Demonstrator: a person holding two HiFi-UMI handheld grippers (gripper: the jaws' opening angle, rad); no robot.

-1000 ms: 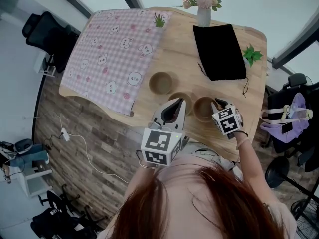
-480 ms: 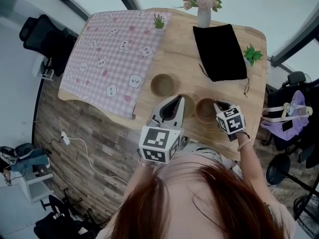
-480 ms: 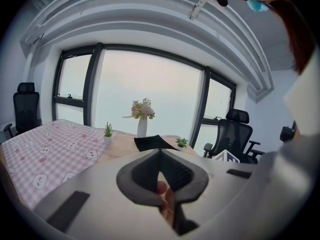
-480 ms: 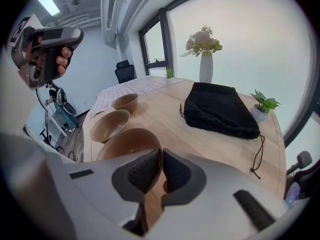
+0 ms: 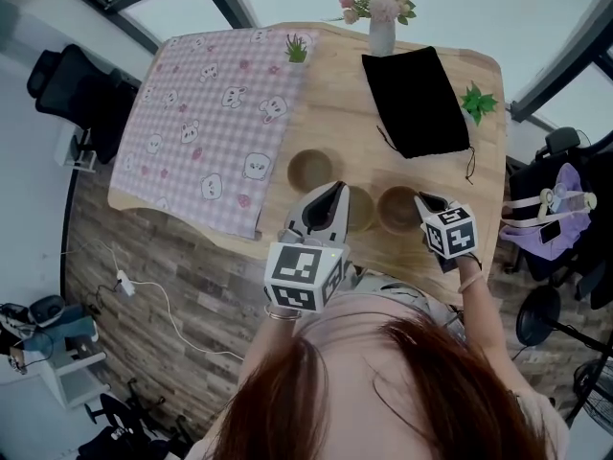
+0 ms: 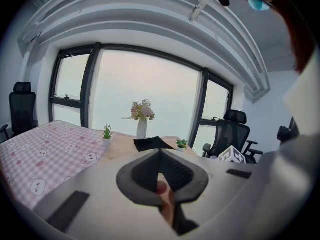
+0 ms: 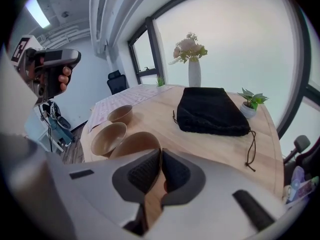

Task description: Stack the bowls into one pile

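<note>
Scene: A person stands over a wooden surface (image 5: pixel 335 103) with a gripper in each hand. Three tan bowls are set out in a loose row near the front edge.
Right gripper: The right gripper (image 7: pixel 161 159) is low at the front right of the surface. Its jaws are closed to a sliver on the rim of the nearest bowl (image 7: pixel 134 143), which is upright and empty.
Left gripper: The left gripper (image 6: pixel 160 154) is held up above the row, its jaws pressed together with nothing between them. Its camera faces the window.
Middle bowl: The middle bowl (image 7: pixel 107 135) sits upright just beside the nearest bowl. From the head view it is partly hidden behind the left gripper.
Farthest bowl: The farthest bowl (image 5: pixel 311 169) stands a little apart from the other two, close to the edge of the pink checked cloth (image 5: pixel 206 123).
Pile: All three bowls stand singly, none inside another.
Backdrop: A black pouch (image 5: pixel 417 99) lies behind the bowls. A vase of flowers (image 5: pixel 380 17) stands at the far edge, and a small green plant (image 5: pixel 476 99) sits just right of the pouch.
</note>
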